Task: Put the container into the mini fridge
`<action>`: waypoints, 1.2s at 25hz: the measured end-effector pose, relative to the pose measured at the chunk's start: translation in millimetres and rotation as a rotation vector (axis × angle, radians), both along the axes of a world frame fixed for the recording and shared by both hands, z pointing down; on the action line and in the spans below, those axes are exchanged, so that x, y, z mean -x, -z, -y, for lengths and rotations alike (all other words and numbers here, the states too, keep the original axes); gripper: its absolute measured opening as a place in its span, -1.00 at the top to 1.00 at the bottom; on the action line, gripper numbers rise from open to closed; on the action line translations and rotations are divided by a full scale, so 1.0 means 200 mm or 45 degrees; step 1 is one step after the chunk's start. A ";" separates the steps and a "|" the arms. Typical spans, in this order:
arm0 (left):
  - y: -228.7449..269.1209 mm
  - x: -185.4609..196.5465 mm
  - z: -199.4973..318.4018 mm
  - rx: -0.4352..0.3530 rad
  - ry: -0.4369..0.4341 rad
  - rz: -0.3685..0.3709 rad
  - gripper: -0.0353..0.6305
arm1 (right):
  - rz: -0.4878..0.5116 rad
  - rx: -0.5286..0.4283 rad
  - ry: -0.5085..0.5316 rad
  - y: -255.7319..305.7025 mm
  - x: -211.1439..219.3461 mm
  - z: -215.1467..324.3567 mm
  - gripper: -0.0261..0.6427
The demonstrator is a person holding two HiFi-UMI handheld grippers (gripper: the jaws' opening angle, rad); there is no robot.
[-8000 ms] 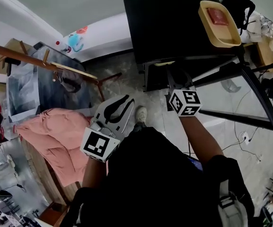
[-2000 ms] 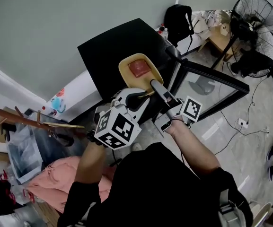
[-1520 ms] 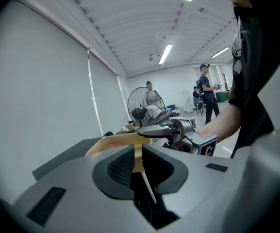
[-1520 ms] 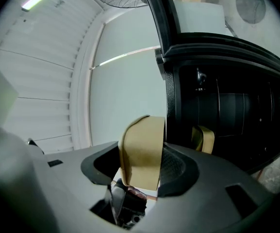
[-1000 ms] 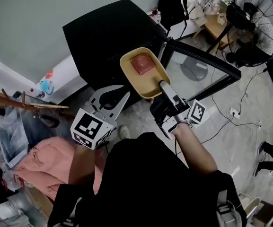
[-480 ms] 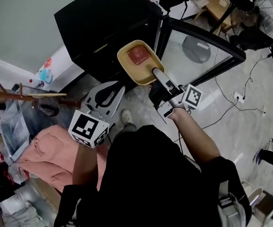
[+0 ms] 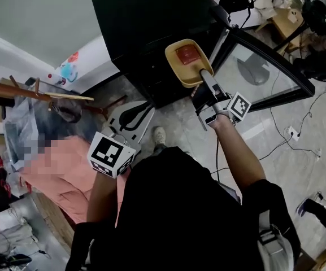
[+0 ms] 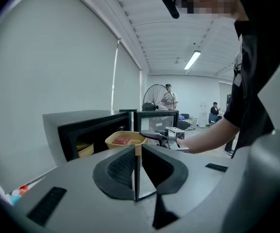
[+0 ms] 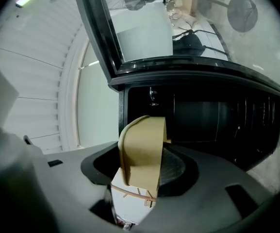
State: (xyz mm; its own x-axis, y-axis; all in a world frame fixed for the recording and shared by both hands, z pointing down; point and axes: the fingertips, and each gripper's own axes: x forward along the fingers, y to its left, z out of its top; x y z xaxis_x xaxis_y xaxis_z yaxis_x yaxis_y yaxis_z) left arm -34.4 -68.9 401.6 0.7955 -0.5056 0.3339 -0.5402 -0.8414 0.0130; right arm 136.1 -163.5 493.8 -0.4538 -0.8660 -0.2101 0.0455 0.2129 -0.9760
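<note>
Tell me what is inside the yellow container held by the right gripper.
One red slab lies inside the yellow container, held by the right gripper. The floor beneath the slab is covered.

A standing fan (image 7: 324, 7) at upper right; pink cloth (image 7: 66, 188) at lower left; a wooden bar (image 7: 33, 90) above it.

Two tools are counted, a left tool (image 7: 147, 106) and a right tool (image 7: 204, 75), with one mini fridge (image 7: 151, 21), one standing fan (image 7: 324, 7), one yellow container (image 7: 178, 68) and one red piece (image 7: 188, 54).
</note>
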 end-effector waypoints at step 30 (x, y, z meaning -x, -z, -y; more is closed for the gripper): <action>-0.15 0.26 0.26 0.068 0.051 0.061 0.73 | -0.016 0.053 -0.010 -0.17 0.14 0.66 0.24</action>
State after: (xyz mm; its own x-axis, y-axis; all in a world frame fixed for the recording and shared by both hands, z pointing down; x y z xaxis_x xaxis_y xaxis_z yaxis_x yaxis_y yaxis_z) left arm -86.1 -120.8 430.9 0.7577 -0.5168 0.3985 -0.5742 -0.8181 0.0309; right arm 109.0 -294.6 528.0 -0.4493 -0.8774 -0.1679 0.0316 0.1723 -0.9845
